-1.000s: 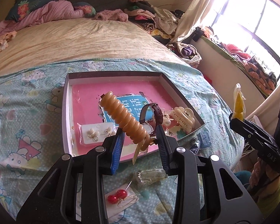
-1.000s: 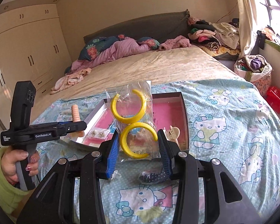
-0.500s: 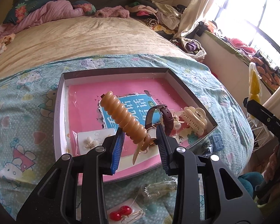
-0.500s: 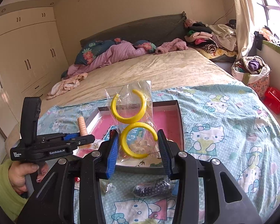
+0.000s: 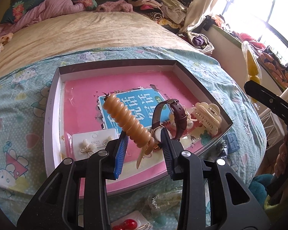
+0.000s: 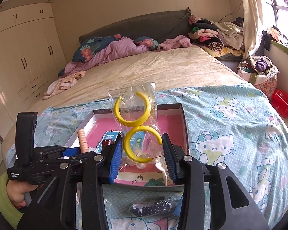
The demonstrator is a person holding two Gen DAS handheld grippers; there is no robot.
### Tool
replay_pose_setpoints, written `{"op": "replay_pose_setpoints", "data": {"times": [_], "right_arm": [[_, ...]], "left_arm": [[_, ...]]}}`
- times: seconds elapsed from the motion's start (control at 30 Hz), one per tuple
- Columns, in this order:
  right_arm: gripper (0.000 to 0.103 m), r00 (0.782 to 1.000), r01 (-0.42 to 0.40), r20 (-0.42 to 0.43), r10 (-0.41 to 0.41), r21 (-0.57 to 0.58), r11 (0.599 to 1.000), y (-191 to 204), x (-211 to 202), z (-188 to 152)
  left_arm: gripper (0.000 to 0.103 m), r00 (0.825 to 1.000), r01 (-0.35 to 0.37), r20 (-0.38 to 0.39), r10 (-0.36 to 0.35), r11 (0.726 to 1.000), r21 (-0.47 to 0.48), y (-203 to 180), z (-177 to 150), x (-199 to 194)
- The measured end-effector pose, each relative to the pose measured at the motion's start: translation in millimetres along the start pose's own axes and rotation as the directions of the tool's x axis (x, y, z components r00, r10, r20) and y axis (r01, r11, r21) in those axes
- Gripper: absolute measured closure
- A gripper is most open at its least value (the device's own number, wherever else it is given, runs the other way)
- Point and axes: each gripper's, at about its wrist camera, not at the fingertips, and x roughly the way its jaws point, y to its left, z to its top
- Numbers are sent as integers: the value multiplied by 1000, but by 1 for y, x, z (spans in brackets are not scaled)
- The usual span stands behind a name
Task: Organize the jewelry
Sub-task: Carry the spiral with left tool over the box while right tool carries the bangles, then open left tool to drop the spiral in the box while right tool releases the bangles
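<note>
The left tool (image 5: 144, 149) pinches a ribbed amber hair clip (image 5: 127, 121) over the shallow box (image 5: 51, 103) near the bed's foot edge; lower it into bare pink floor. The right tool (image 6: 142, 153) grips bagged yellow hoops (image 6: 133, 113); keep it clear.

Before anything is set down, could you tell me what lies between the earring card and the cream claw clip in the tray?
In the left wrist view, a brown-strapped watch lies between the earring card and cream claw clip.
</note>
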Motion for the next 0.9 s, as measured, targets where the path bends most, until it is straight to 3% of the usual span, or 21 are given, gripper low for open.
{"op": "replay_pose_setpoints", "data": {"times": [0.9], "right_arm": [[64,986,30,-162,-40,-62,998,8,76,-29]], "left_arm": [[76,999,-1,-41,1,1000,0,4,-5,20]]}}
